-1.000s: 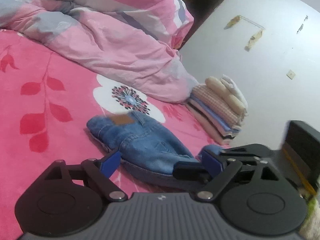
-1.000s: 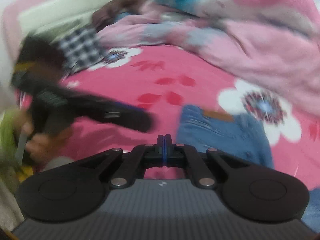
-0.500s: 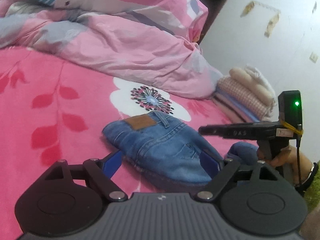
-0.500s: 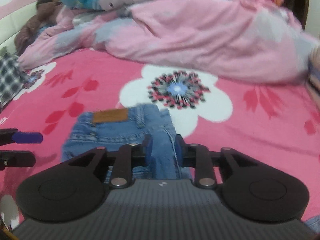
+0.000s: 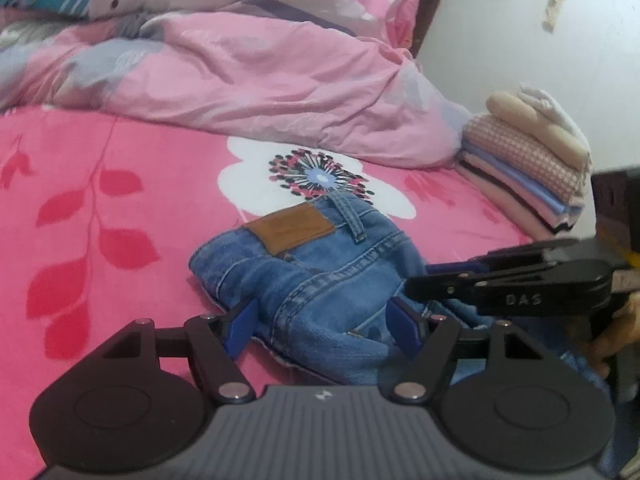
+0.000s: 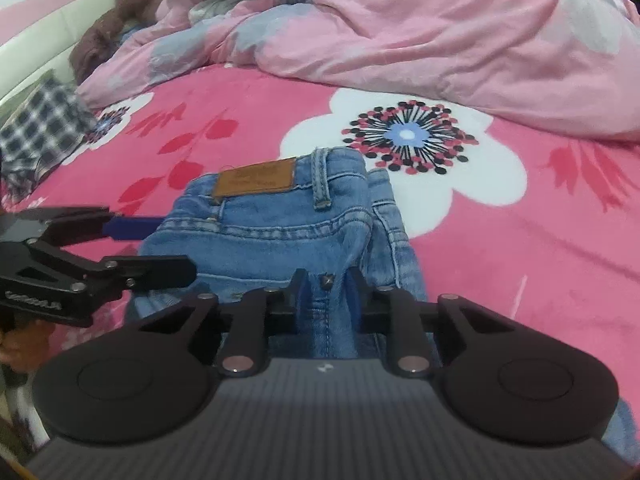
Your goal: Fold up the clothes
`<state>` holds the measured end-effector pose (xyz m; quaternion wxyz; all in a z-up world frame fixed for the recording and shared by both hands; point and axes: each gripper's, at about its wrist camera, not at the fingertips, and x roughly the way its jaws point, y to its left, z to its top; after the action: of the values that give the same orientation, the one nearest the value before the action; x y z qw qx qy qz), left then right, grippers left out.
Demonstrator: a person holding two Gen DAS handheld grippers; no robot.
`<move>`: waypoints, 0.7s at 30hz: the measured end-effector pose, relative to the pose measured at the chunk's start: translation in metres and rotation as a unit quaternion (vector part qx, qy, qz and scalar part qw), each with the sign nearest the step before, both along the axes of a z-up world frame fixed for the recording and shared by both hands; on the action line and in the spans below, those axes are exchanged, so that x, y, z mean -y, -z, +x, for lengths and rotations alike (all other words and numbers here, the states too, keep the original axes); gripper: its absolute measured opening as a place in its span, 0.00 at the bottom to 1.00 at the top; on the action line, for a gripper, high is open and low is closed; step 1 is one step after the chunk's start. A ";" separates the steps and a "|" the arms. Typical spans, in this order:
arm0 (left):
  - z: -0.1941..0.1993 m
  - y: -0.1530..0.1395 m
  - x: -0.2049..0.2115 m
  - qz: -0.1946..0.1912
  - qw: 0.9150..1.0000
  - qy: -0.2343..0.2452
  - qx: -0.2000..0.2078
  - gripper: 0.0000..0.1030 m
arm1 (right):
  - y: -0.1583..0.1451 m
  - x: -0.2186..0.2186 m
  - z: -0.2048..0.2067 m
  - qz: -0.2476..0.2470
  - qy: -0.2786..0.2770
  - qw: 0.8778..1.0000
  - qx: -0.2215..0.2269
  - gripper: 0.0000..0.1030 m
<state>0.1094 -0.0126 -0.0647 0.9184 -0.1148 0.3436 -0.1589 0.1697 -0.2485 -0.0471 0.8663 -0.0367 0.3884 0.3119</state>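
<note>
Nearest to you, your right gripper (image 6: 326,290) has a raised ridge of the jeans (image 6: 280,224) between its blue pads and the jaws are closing on it, though the pads do not look fully pressed yet; if you lift before they bite, the thick denim seam may slip out and the fold falls back open; your left gripper (image 5: 320,322) straddles the near edge of the same jeans with its jaws closing but a clear gap at either pad, so nothing is held there yet; closing on only the top layer would peel the bundle apart instead of carrying it whole; the two tools work very near each other over the denim, and in the left wrist view the right one's black fingers cross just above your left pad, so a careless pull could knock them together; the jeans lie already folded small on the pink floral bedsheet (image 5: 100,208), leather patch up, near the bed's front edge; dragging them sideways may ruck the sheet; farther off, the stack of folded clothes (image 5: 528,168) sits close to the bed's edge beside the rumpled pink duvet (image 5: 260,72); a heavy, lopsided drop there could topple it.
</note>
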 end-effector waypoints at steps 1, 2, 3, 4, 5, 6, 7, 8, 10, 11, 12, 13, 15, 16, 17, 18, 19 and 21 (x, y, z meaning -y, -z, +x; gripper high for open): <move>-0.001 0.000 -0.002 -0.007 1.000 -0.001 -0.002 0.69 | -0.001 0.001 -0.002 0.008 0.002 1.000 0.002 0.13; -0.002 -0.001 -0.005 -0.017 1.000 -0.002 -0.005 0.69 | -0.002 0.002 -0.005 0.015 0.005 1.000 0.004 0.04; -0.004 -0.002 -0.010 -0.033 0.999 -0.003 -0.010 0.69 | -0.003 0.003 -0.007 0.023 0.007 1.000 0.005 0.02; -0.007 -0.004 -0.016 -0.057 0.998 -0.002 -0.013 0.69 | -0.004 0.004 -0.010 0.031 0.009 0.999 0.007 0.01; -0.011 -0.006 -0.022 -0.081 0.997 -0.001 -0.016 0.69 | -0.006 0.005 -0.013 0.042 0.007 0.999 0.007 0.01; -0.015 -0.008 -0.027 -0.102 0.995 0.001 -0.018 0.69 | -0.009 0.005 -0.021 0.054 -0.002 0.999 0.008 0.01; -0.020 -0.010 -0.031 -0.118 0.993 0.006 -0.013 0.69 | -0.012 0.002 -0.030 0.053 -0.010 0.998 0.018 0.01; -0.025 -0.013 -0.034 -0.133 0.991 0.010 -0.009 0.70 | -0.017 -0.001 -0.041 0.049 -0.020 0.998 0.028 0.01; -0.032 -0.018 -0.037 -0.155 0.988 0.021 -0.004 0.75 | -0.024 -0.008 -0.060 0.043 -0.039 0.997 0.045 0.01; -0.034 -0.019 -0.037 -0.163 0.986 0.027 -0.003 0.76 | -0.027 -0.010 -0.069 0.041 -0.046 0.997 0.050 0.01; -0.036 -0.021 -0.036 -0.170 0.985 0.031 -0.004 0.76 | -0.029 -0.012 -0.078 0.039 -0.054 0.996 0.056 0.00; -0.036 -0.021 -0.034 -0.174 0.984 0.033 -0.008 0.76 | -0.031 -0.015 -0.086 0.037 -0.061 0.996 0.060 0.00; -0.032 -0.021 -0.028 -0.182 0.982 0.039 -0.017 0.76 | -0.029 -0.023 -0.101 0.022 -0.075 0.995 0.068 0.00; -0.030 -0.020 -0.024 -0.184 0.982 0.041 -0.021 0.76 | -0.028 -0.028 -0.107 0.013 -0.080 0.994 0.072 0.00; -0.028 -0.019 -0.019 -0.179 0.983 0.039 -0.027 0.75 | -0.025 -0.033 -0.112 0.004 -0.082 0.994 0.073 0.00; -0.025 -0.018 -0.013 -0.175 0.983 0.037 -0.033 0.72 | -0.022 -0.038 -0.116 -0.005 -0.085 0.994 0.075 0.00; -0.023 -0.016 -0.009 -0.169 0.984 0.033 -0.041 0.68 | -0.019 -0.042 -0.119 -0.012 -0.086 0.993 0.076 0.00; -0.016 -0.009 -0.004 -0.154 0.986 0.013 -0.067 0.36 | -0.015 -0.048 -0.124 -0.023 -0.084 0.993 0.076 0.00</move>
<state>0.0935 -0.0088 -0.0553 0.8623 -0.2611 0.3776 -0.2136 0.0460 -0.2002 -0.0326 0.8630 -0.1126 0.3235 0.3714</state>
